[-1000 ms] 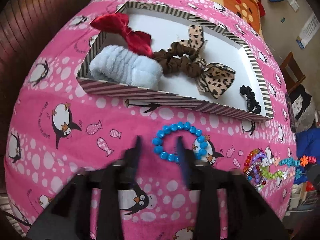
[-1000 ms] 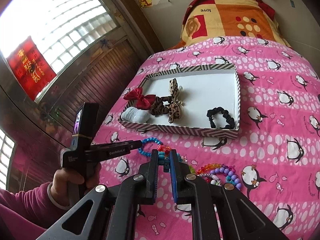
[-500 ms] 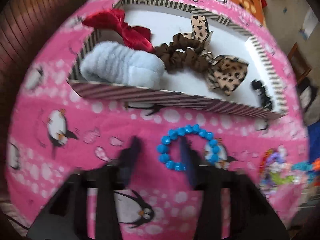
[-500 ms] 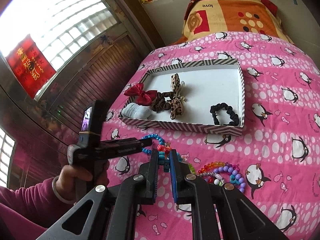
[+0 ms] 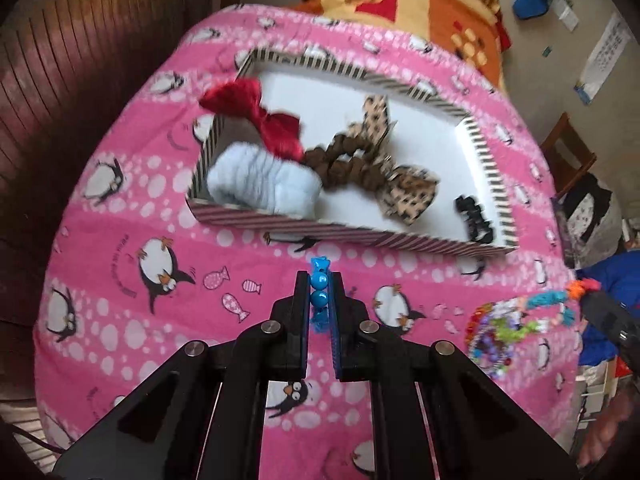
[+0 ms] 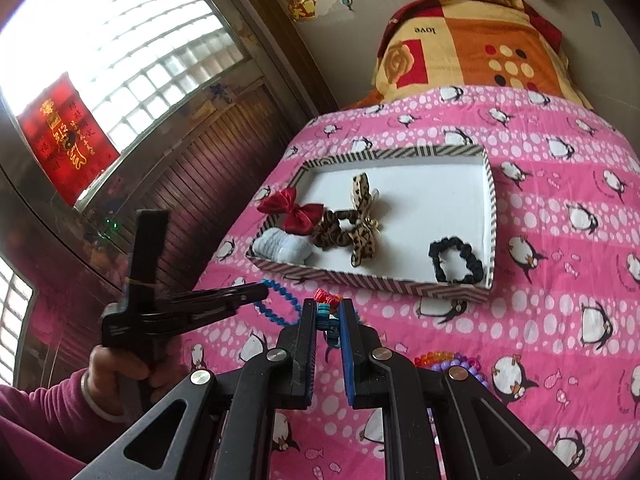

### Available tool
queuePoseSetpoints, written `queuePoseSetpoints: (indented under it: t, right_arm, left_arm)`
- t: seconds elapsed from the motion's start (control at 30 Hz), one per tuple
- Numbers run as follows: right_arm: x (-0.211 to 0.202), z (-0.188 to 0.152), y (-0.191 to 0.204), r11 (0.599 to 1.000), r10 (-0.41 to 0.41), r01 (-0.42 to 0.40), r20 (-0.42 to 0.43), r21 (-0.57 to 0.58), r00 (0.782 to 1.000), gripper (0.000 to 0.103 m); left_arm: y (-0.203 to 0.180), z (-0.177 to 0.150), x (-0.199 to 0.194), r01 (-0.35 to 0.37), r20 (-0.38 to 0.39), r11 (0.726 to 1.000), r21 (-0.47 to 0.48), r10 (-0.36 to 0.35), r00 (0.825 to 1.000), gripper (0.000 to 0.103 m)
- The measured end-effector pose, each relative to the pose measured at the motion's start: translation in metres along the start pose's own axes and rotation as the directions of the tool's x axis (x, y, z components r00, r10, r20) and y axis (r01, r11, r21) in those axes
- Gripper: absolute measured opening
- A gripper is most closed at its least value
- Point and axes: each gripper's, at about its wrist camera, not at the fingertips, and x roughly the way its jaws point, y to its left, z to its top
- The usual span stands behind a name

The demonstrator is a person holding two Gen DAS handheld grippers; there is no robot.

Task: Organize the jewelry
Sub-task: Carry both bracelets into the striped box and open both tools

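Your left gripper [image 5: 319, 285] is clamped on the blue bead bracelet [image 5: 319, 292], lifted just in front of the striped tray [image 5: 344, 236]. Your right gripper [image 6: 329, 312] pinches a teal-and-red bead strand [image 6: 327, 309], also just in front of that tray.

Tray [image 5: 352, 236] wall ahead (middle probably free).

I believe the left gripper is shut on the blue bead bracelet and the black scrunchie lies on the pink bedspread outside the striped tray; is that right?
Not quite: the black scrunchie lies inside the striped tray, as the right wrist view shows. The left gripper is indeed shut on the blue bead bracelet.
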Motion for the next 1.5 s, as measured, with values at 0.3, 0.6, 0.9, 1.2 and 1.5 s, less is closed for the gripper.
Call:
queuePoseSetpoints:
  t: [0.3, 0.6, 0.9, 1.2, 1.5]
  right_arm:
    - [0.002, 0.023, 0.006, 1.000, -0.017, 0.018, 0.033, -0.023, 0.999, 0.010]
    - [0.015, 0.053, -0.010, 0.998, -0.056, 0.056, 0.049, -0.002, 0.997, 0.010]
    - [0.048, 0.085, -0.029, 0.999, -0.049, 0.049, 0.016, 0.007, 0.999, 0.010]
    - [0.113, 0.107, -0.048, 0.999, -0.042, 0.042, -0.075, -0.010, 0.996, 0.010]
    - [0.149, 0.112, -0.120, 0.976, -0.187, 0.199, -0.133, 0.084, 0.973, 0.010]
  left_arm:
    - [-0.002, 0.027, -0.038, -0.008, 0.076, 0.999, 0.037, 0.005, 0.997, 0.007]
    - [-0.008, 0.070, -0.033, -0.050, 0.114, 0.997, 0.051, 0.044, 0.993, 0.007]
    - [-0.013, 0.119, 0.006, -0.103, 0.098, 0.994, 0.039, 0.099, 0.990, 0.007]
    - [-0.013, 0.159, 0.064, -0.144, 0.045, 0.989, 0.030, 0.142, 0.989, 0.007]
    - [0.014, 0.167, 0.104, -0.210, -0.006, 0.977, -0.021, 0.210, 0.978, 0.007]
